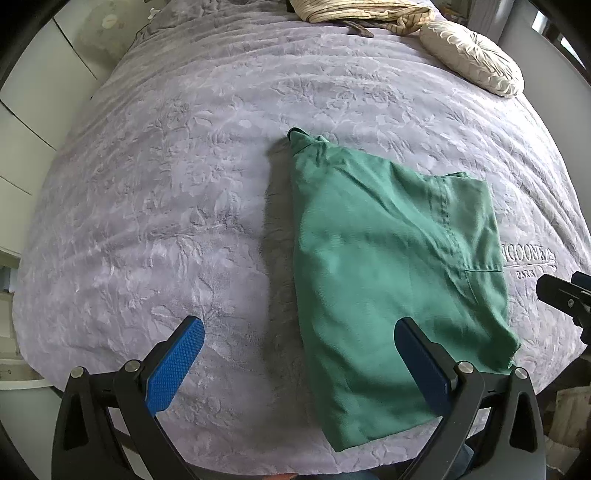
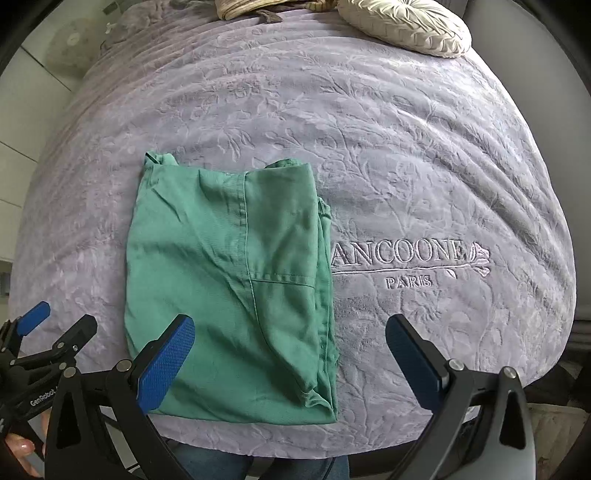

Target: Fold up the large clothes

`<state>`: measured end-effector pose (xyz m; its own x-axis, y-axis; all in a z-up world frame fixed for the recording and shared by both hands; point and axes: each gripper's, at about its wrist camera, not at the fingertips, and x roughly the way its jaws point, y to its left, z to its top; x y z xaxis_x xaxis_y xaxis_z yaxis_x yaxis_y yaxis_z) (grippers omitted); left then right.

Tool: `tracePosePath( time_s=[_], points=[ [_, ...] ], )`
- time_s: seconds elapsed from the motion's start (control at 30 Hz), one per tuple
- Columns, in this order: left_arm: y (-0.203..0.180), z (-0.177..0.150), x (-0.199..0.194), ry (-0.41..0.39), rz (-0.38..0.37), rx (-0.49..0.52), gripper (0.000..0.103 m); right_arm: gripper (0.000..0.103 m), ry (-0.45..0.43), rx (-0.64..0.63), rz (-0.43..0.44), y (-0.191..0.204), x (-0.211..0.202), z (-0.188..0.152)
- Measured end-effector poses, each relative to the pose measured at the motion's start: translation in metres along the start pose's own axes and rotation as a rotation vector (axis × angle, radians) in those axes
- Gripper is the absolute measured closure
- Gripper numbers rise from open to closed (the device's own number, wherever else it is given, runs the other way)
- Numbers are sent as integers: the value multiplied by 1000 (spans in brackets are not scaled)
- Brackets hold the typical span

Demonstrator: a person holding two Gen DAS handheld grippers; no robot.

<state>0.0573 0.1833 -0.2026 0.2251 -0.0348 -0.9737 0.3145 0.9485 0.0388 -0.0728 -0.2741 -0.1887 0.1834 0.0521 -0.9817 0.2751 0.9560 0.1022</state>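
Observation:
A green garment (image 1: 388,258) lies folded into a rough rectangle on the lilac bedspread (image 1: 166,203); it also shows in the right wrist view (image 2: 229,277). My left gripper (image 1: 299,326) is open and empty, held above the bed's near edge, its right finger over the garment's lower part. My right gripper (image 2: 290,325) is open and empty, held above the garment's near right edge. The left gripper shows at the left edge of the right wrist view (image 2: 55,325). Part of the right gripper shows at the right edge of the left wrist view (image 1: 565,295).
A cream round cushion (image 2: 406,26) and a striped beige cloth (image 1: 362,11) lie at the far end of the bed. The bedspread (image 2: 406,166) bears embroidered lettering (image 2: 406,262) right of the garment. White cupboards (image 1: 22,129) stand to the left.

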Motion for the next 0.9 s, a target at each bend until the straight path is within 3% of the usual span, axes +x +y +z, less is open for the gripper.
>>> tracePosePath(
  time_s=[0.9],
  points=[
    [-5, -3, -3, -1, -1, -2, 0, 0, 6, -3, 4, -1, -3, -2]
  ],
)
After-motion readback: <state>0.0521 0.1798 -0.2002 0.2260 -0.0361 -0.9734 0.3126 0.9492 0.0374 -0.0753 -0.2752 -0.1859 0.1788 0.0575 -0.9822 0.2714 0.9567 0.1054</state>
